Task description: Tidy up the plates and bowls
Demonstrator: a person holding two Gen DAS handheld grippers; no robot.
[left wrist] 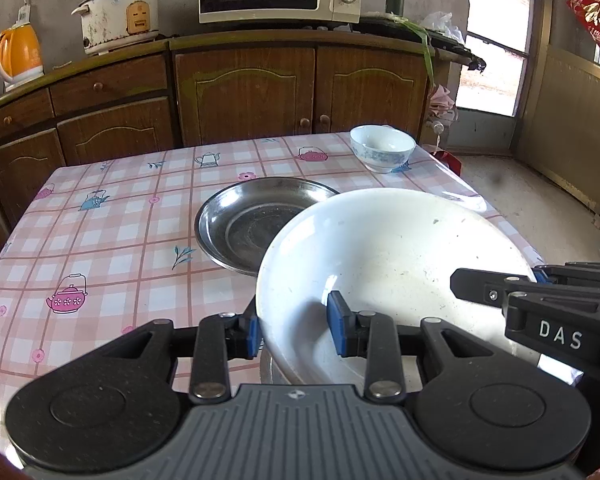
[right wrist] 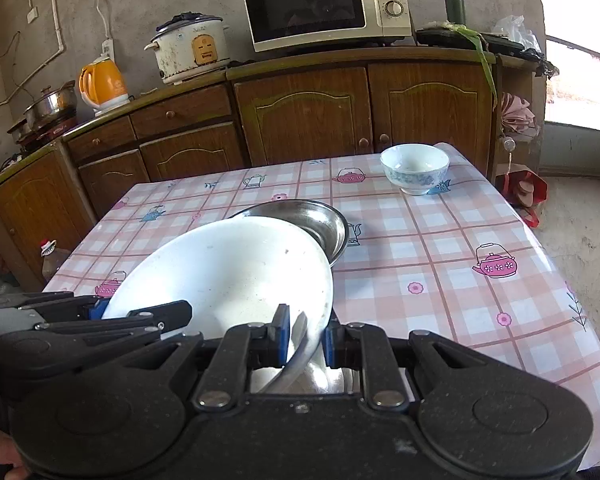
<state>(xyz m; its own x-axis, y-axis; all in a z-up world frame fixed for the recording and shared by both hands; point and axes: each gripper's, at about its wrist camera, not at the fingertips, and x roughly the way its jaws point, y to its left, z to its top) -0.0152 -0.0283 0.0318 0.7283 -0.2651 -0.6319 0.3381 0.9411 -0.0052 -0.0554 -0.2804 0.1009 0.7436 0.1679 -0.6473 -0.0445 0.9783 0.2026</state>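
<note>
Three dishes show: one large white round plate, one round stainless-steel plate and one small white ceramic bowl with a blue floral band. The white plate hangs tilted above the near part of the table, overlapping the steel plate, which lies flat at the middle. The bowl stands upright near the far right corner. The left hand-held gripper pinches the white plate's near rim between its blue pads; the right hand-held gripper is clamped narrowly on the rim as well. Its body reads "DAS". The cream microwave behind reads "Midea".
</note>
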